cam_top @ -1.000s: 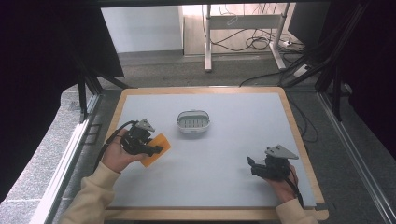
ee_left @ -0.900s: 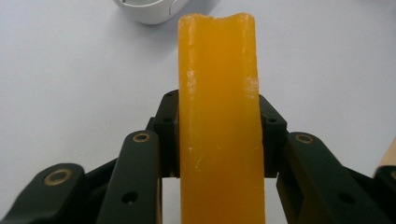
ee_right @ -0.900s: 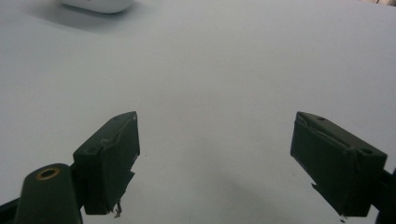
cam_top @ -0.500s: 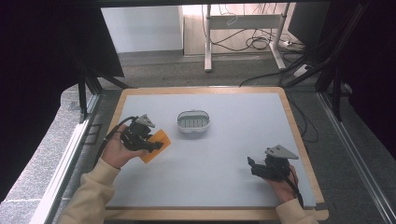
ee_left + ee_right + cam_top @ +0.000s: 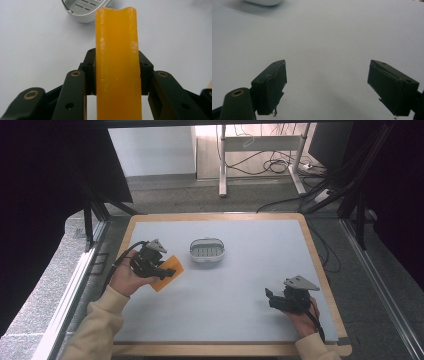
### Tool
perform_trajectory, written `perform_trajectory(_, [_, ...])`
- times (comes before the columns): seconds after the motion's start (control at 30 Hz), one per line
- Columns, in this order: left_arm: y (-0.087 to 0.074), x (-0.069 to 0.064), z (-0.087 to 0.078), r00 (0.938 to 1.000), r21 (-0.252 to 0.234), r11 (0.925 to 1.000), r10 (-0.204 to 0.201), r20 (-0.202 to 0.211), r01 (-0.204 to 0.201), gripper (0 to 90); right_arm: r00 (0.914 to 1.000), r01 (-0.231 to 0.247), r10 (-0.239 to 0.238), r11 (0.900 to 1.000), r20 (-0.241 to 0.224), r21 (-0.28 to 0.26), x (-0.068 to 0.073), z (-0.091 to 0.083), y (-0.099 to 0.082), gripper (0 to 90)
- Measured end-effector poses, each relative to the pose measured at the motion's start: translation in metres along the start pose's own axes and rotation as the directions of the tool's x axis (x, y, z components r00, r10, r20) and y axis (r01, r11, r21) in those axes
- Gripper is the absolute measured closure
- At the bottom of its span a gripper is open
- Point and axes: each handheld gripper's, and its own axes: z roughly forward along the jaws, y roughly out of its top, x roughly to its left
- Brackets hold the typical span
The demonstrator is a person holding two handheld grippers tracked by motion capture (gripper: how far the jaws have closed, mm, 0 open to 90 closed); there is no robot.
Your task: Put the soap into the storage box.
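Orange sponge [image 5: 117, 62] clamped in my left tongs [image 5: 161, 268], white basket [image 5: 207, 251] just ahead; my right tongs [image 5: 327, 85] gape over bare table [image 5: 250, 285].

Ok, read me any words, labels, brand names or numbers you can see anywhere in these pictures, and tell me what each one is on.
None: no readable text.
Orange block, clamped in the left gripper: plain, no print.
White slotted dish: no label seen.
Open right gripper: no markings on the jaws.
Table: plain surface.

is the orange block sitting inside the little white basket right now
No, the orange block is clamped between the left gripper fingers, while the white basket sits apart on the table.
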Motion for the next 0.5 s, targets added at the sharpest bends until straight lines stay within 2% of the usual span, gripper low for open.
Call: perform_trajectory(0.5, [0.015,0.0,-0.001,0.9997,0.003,0.9997,0.026,-0.001,-0.026,61.9,1.0,-0.002,0.002,1.0,0.001,0.007,0.0,0.001,-0.001,15.9])
